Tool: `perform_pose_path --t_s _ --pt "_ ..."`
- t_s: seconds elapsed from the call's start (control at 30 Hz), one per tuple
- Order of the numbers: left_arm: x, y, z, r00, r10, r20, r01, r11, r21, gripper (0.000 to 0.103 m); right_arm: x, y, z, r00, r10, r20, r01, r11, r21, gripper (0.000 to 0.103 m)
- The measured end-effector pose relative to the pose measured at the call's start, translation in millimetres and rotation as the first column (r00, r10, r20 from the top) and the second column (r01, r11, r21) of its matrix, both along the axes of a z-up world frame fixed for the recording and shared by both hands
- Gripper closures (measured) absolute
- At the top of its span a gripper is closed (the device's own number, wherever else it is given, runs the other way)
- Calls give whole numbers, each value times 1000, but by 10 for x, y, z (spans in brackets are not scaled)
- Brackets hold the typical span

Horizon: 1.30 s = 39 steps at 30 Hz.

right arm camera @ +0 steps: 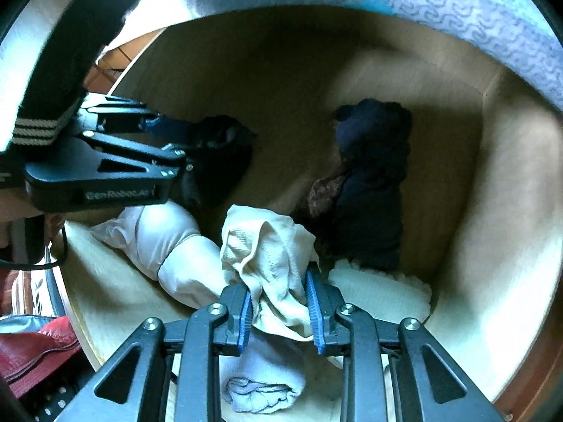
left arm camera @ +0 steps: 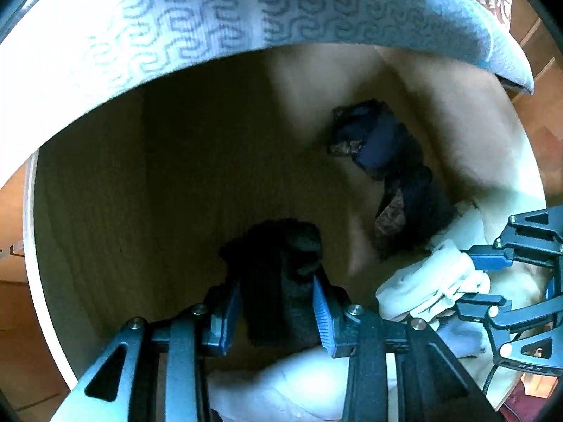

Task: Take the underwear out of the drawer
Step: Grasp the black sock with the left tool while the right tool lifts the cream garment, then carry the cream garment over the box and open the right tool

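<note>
Your left gripper [left arm camera: 278, 311] pinches the black pair [left arm camera: 278, 263] low in the drawer [left arm camera: 211, 176], bunching it to lift; your right gripper [right arm camera: 279, 307] clamps the cream pair [right arm camera: 271, 263] likewise; a navy pair [right arm camera: 369, 183] waits beyond, untouched.

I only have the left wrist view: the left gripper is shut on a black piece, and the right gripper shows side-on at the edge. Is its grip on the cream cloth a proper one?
Observer: Yes. The right wrist view shows the right gripper with a pad pressed on each side of the cream cloth, which bunches up above the pads.
Operator: Whose arm carries the left gripper? I can't see behind it.
Observer: An arm in a dark sleeve with white cuff stripes sits behind the left gripper, which is buried in the black piece.
</note>
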State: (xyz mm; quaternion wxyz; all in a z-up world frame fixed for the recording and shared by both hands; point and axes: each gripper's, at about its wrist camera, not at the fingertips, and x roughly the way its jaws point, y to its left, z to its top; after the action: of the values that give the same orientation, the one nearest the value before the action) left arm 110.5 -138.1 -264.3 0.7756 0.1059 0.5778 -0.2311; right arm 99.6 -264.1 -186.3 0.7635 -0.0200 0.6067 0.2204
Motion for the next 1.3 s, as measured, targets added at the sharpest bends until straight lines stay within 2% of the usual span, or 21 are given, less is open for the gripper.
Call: perform_pose_path --t_s 0.03,0.2,0.3,0.43,0.53,0.77,0.97,1.03,1.13,1.23,1.3 --pt "37 -190 80 1000 -1 -5 1 1000 -2 66 -23 54 -18 1000 -3 3 3 1000 0 76" --pt "167 -367 -63 1000 -3 -11 3 1000 1 66 -95 24 22 999 -28 20 28 1000 0 76" --pt "125 -9 182 1000 -8 -15 8 1000 -5 66 -138 -25 84 999 -51 10 51 998 26 76" --pt "86 -1 126 1000 -12 -19 11 1000 -11 66 -186 -147 287 997 -71 27 70 996 58 76" --pt "111 78 256 1000 -15 -22 14 1000 -15 66 -253 -234 517 994 -84 68 80 995 67 76" --pt "137 114 265 1000 -18 -24 17 1000 -22 66 -295 -451 1228 980 -131 153 111 985 135 76" --pt "149 127 270 999 -19 -26 18 999 -27 66 -145 -652 1979 949 -175 261 131 975 180 76" --pt "152 130 271 999 -19 -27 18 999 -29 66 19 -693 2277 931 -194 308 147 975 169 76" --pt "156 137 272 999 -20 -27 19 999 -34 66 353 -652 2543 902 -225 369 196 974 116 76" --pt "159 143 271 999 -22 -28 20 999 -41 66 769 -499 2599 879 -232 418 249 968 13 76" --pt "160 149 265 999 -23 -29 21 999 -43 66 1016 -403 2534 882 -218 419 266 962 -60 76"
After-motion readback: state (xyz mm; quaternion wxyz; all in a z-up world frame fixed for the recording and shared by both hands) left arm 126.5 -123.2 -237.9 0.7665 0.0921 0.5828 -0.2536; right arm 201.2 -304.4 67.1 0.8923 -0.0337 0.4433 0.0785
